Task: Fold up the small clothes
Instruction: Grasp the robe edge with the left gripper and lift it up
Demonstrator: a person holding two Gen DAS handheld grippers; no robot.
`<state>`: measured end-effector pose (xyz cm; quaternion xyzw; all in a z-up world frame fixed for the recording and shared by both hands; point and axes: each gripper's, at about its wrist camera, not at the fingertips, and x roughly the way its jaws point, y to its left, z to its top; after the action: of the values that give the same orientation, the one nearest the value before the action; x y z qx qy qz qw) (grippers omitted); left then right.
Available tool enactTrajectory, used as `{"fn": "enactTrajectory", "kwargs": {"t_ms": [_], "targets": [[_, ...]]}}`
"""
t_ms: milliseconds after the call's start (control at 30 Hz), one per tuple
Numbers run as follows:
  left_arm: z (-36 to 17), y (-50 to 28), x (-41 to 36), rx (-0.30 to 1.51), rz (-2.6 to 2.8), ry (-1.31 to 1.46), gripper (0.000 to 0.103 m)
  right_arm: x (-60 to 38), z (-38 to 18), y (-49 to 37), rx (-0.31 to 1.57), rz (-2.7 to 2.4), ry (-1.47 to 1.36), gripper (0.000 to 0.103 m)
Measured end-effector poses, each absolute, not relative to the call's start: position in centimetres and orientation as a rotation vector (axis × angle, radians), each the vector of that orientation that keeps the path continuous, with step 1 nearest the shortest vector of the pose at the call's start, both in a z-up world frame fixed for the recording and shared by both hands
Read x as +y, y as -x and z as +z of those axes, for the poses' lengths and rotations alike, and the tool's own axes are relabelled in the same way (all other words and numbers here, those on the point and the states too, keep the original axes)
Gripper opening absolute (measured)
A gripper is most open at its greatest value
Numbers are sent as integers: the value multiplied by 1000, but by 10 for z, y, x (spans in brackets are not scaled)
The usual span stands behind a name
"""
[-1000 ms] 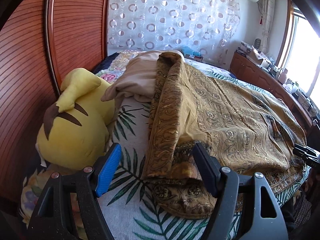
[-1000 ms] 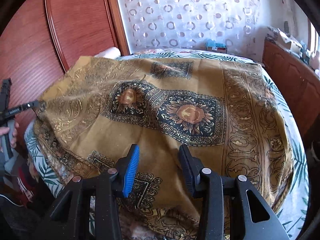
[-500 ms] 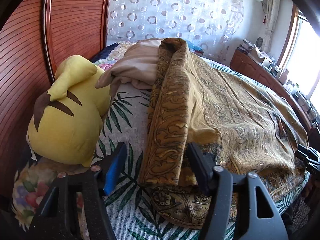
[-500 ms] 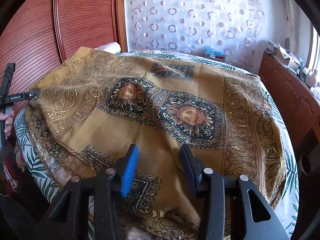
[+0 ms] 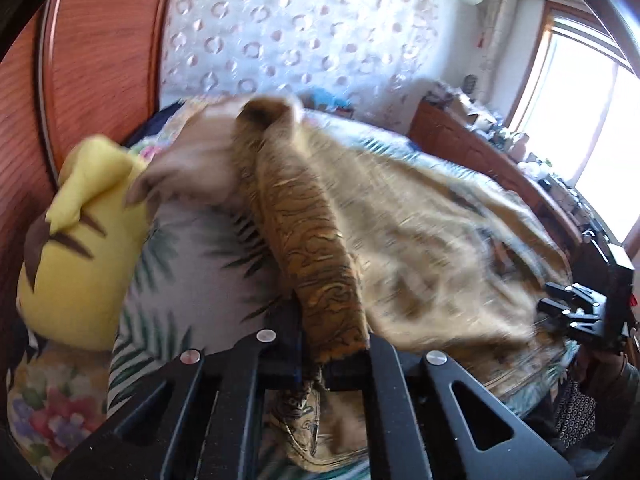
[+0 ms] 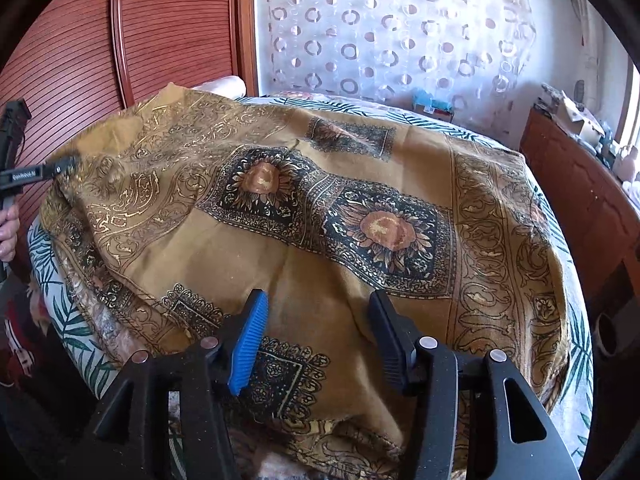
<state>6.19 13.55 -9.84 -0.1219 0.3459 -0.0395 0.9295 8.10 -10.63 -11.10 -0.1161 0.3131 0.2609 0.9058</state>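
A mustard-gold patterned cloth [image 6: 320,240] with dark sunflower panels lies spread over the bed. In the left wrist view my left gripper [image 5: 332,354] is shut on the folded left edge of the cloth [image 5: 320,280], which runs as a ridge up the bed. The left gripper also shows at the far left of the right wrist view [image 6: 60,170], pinching the cloth's edge. My right gripper [image 6: 316,344] is open, jaws wide apart, just above the cloth's near edge. It shows at the right of the left wrist view [image 5: 576,312].
A yellow plush toy [image 5: 80,248] sits at the bed's left by the wooden headboard [image 5: 100,60]. A beige garment [image 5: 192,168] lies behind it. The leaf-print bedsheet [image 5: 200,264] shows beside the cloth. A wooden dresser [image 6: 580,200] with clutter stands at the right.
My left gripper has closed on the cloth's folded left edge and the view is blurred by motion. My right gripper has stayed open over the near edge.
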Motion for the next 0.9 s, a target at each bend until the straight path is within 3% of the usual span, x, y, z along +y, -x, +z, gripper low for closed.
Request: {"fn": "enactTrajectory", "kwargs": {"t_ms": [400, 900], "targets": [[0, -105, 42, 513, -332, 209, 7, -165, -79, -71, 582, 449, 179, 58], [55, -137, -90, 449, -617, 105, 7, -219, -74, -50, 564, 342, 103, 59]]}}
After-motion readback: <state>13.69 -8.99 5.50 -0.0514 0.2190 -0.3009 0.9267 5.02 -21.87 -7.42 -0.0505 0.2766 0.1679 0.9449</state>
